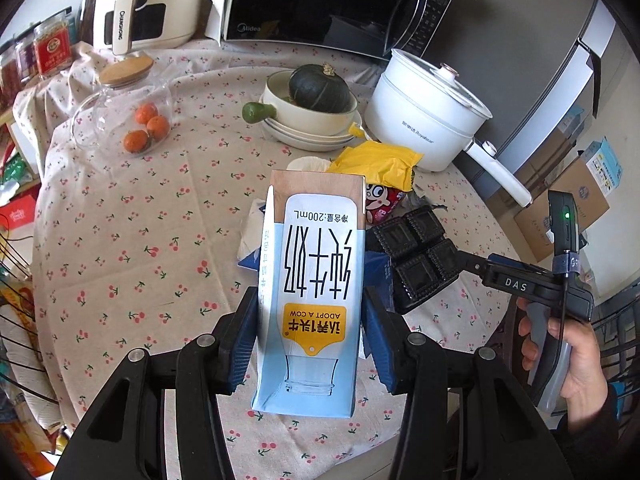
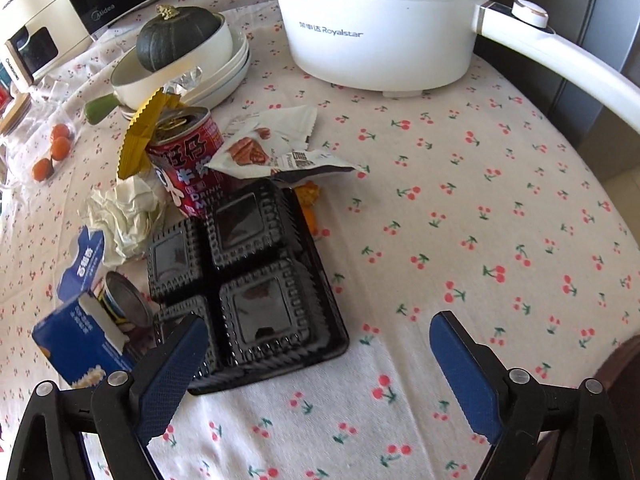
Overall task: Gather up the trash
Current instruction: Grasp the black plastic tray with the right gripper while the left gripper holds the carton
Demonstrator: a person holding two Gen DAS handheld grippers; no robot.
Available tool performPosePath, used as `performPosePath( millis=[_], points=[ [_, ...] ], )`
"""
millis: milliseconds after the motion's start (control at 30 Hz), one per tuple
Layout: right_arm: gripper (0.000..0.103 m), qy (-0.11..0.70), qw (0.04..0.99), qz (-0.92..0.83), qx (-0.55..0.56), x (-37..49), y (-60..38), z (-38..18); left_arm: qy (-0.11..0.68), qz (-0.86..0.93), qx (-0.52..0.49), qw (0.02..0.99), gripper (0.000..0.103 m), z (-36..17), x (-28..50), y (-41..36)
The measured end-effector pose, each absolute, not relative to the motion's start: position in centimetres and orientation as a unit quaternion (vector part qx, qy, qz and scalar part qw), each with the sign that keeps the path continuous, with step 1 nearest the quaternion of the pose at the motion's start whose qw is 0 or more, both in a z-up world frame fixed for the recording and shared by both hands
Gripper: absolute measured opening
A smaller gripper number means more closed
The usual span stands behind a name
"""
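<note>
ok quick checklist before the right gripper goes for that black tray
1. Left gripper clamped on the milk carton: ok.
2. Right gripper jaws open, nothing between them: ok.
3. Black plastic tray centred between the jaws: not ok, only its near corner lies inside.
4. Tray top free of other trash: ok.
5. Blue box clear of the left finger: cannot tell.
6. Trash bin in view: not ok.
</note>
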State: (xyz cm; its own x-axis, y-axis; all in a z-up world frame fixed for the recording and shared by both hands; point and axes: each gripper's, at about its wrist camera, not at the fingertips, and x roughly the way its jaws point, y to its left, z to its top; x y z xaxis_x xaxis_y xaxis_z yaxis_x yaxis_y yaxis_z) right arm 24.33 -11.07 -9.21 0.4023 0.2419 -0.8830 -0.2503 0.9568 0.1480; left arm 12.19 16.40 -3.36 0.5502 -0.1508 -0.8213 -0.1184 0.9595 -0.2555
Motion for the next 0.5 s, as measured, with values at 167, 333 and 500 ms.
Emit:
performPosePath(
  millis=[167,333,500],
  points=[
    [0.084,0.528,0.837,0.143,0.002,25.5,-9.9,-10.3,0.48,-0.012,-0.139,0.866,0.053,-3.7,12.6,16.5],
    [0.081,0.531,0.834,0.146,0.019,26.2,-9.4,-10.9,0.484,-0.013,-0.137,0.864,0.053,-4.0,13.0,16.4],
    [0.075,0.537,0.832,0.139,0.005,26.3,-8.8,-11.7,0.487,-0.011,-0.137,0.862,0.053,-4.2,13.0,16.4]
  ],
)
